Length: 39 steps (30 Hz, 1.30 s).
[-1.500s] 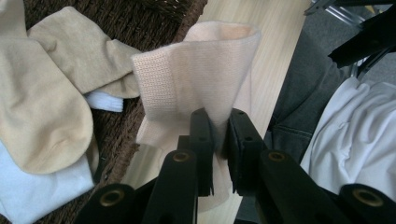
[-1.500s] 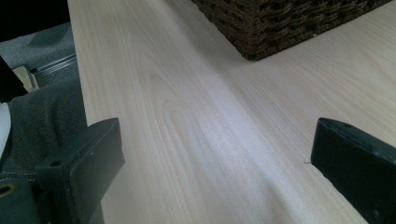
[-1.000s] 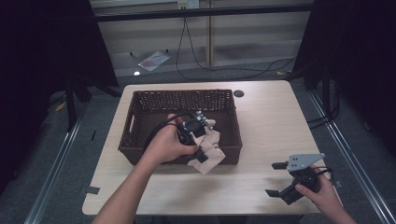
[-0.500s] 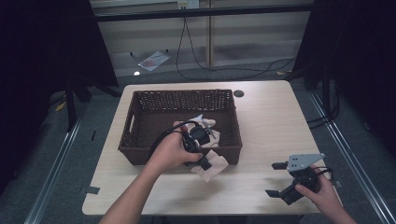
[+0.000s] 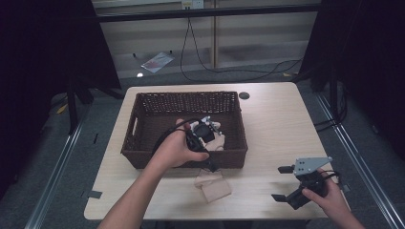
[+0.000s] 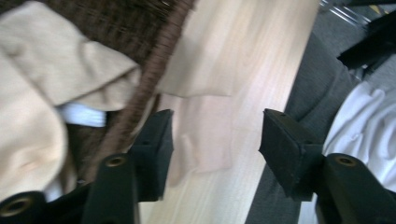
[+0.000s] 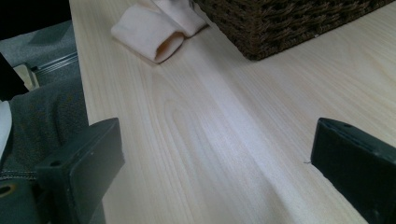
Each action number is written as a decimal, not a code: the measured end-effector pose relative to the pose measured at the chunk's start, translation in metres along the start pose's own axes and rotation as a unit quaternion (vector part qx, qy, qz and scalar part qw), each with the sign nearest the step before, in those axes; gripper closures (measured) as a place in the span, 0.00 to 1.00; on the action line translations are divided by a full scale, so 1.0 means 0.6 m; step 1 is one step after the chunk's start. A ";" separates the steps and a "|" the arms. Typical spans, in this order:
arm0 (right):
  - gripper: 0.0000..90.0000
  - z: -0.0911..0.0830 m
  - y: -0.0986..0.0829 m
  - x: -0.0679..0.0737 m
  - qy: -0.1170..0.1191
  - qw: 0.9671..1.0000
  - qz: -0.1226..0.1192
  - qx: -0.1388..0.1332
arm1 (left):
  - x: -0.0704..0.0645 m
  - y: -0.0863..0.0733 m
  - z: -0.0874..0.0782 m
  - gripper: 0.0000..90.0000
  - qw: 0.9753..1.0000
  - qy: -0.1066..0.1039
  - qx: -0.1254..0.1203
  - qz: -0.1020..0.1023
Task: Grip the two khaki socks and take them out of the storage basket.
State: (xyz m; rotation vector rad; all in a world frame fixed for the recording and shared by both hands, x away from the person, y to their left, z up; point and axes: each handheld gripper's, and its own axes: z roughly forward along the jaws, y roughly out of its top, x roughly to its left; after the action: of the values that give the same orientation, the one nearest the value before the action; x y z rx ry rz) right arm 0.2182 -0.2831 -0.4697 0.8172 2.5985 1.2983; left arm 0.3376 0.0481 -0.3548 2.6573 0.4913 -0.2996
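Your high view looks forward and down on the whole tabletop (image 5: pixel 277 124) from above your side, while both gripper views sit close and low over it, sharing the wicker basket's (image 5: pixel 143 157) near wall and the beige cloth (image 7: pixel 154 35).

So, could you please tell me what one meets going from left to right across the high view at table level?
Wicker basket → left tongs at the basket's front wall → beige cloth on the table → right tongs, jaws apart above bare wood.
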 end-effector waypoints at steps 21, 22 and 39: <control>0.03 -0.001 0.000 0.000 0.002 1.000 0.001 -0.003 | 0.099 0.007 -0.014 0.18 0.993 0.093 -0.024 -0.075; 0.03 -0.001 0.000 0.000 0.002 1.000 0.001 -0.003 | 0.102 0.006 -0.012 0.18 0.992 0.095 -0.026 -0.077; 0.03 0.000 0.000 0.000 0.001 1.000 -0.001 -0.001 | 0.148 0.005 0.005 0.18 0.988 0.108 -0.034 -0.104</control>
State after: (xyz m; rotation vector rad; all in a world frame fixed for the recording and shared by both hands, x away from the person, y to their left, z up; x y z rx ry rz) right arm 0.2185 -0.2830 -0.4697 0.8137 2.5991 1.3005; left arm 0.4196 0.0704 -0.3816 2.5871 0.8365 -0.0531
